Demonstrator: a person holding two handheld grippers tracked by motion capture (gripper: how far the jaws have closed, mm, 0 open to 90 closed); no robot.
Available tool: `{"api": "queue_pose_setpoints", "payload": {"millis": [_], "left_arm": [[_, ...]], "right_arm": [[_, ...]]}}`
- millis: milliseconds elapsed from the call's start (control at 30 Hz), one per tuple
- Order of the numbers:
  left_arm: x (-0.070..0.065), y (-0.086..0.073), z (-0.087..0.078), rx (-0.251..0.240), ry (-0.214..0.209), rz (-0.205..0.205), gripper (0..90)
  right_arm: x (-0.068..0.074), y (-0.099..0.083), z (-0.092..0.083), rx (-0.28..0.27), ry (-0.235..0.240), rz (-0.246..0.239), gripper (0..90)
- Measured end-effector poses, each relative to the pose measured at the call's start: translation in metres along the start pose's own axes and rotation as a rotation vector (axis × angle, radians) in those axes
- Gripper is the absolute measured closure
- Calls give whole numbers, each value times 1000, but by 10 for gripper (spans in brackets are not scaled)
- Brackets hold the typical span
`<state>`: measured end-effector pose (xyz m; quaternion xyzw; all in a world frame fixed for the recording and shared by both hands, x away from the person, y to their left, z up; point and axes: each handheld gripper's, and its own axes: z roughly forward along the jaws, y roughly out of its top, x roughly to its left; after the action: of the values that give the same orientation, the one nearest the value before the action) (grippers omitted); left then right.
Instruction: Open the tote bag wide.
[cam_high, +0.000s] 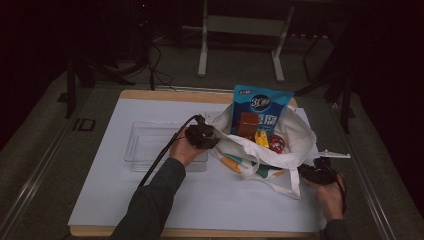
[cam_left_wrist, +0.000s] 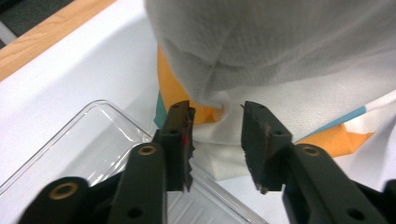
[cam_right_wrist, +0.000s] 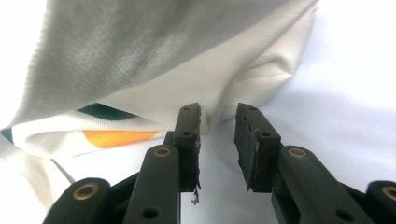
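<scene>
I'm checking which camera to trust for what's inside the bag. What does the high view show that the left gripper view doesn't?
High view alone: the open mouth of the tote bag with its contents, a blue snack pouch, a brown box, a yellow item and a red round item, plus the right tongs at the bag's near edge.

Left gripper view alone: the left tongs standing open, with a fold of bag cloth just beyond the gap.

Shared: the white bag with orange and teal print, the clear tray and the white table cover.

Dark grey-green sleeve; each black tool has brass-ringed screw holes, serrated pads and a trailing cable.
</scene>
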<state>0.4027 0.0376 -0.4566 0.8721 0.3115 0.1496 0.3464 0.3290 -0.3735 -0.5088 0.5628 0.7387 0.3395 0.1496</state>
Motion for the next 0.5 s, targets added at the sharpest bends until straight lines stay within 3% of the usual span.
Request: {"api": "queue_pose_setpoints", "payload": {"millis": [233,500], "left_arm": [[2,-1,-12,-34,-22,-3,539],[3,-1,-30,-91,-20,-15,478]], "right_arm": [[0,3,-18,-41,2,-7,629],[4,8,-40,-84,7,-20,570]]}}
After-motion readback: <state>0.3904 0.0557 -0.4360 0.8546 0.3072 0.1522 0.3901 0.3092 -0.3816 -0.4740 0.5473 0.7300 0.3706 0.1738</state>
